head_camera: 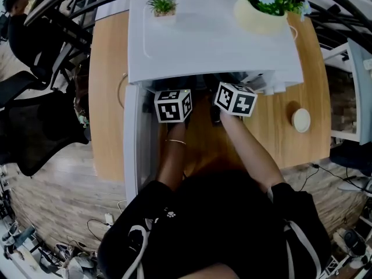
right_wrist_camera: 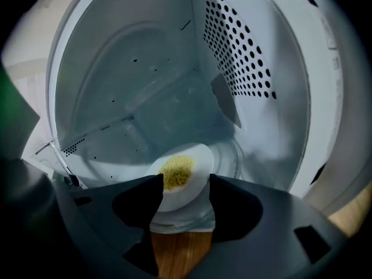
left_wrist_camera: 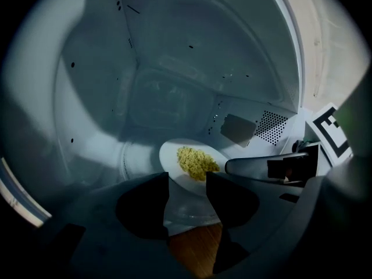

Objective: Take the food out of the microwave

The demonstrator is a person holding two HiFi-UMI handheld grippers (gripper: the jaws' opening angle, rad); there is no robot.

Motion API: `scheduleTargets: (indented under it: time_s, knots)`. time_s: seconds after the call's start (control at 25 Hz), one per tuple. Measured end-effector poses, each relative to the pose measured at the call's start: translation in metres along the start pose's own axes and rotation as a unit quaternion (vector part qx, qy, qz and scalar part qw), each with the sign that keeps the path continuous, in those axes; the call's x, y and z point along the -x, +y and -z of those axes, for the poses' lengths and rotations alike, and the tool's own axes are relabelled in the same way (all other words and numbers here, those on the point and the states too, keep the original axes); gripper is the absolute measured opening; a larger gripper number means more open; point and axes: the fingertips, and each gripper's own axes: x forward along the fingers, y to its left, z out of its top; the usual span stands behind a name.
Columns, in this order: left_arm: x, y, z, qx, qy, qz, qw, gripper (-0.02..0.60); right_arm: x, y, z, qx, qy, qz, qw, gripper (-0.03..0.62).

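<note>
The white microwave (head_camera: 215,39) stands on a wooden table, its door (head_camera: 132,138) swung open to the left. Inside, on the glass turntable (right_wrist_camera: 226,156), lies a white plate (left_wrist_camera: 181,179) with a small heap of yellow food (left_wrist_camera: 196,161). Both grippers reach into the cavity; from above only their marker cubes (head_camera: 172,105) (head_camera: 235,99) show. My left gripper (left_wrist_camera: 187,186) is open, just short of the plate's near rim. My right gripper (right_wrist_camera: 185,192) is open, and the plate (right_wrist_camera: 185,195) with the food (right_wrist_camera: 176,171) shows in the gap between its fingers. The right gripper's body (left_wrist_camera: 273,166) shows beside the plate.
Two potted plants (head_camera: 163,4) (head_camera: 268,4) sit on top of the microwave. A small round white object (head_camera: 301,120) lies on the wooden table (head_camera: 107,97) to the right. Black office chairs (head_camera: 40,127) stand at the left. The cavity's perforated wall (right_wrist_camera: 244,51) is close on the right.
</note>
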Motion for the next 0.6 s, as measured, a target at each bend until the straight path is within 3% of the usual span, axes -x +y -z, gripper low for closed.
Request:
scheduleTargets:
  time_s: [0.6]
  knots:
    - [0.015,-0.009,0.003,0.008,-0.002,0.008,0.9999,0.181,0.019,0.005,0.005,-0.018,-0.004,-0.017,1.0,0.23]
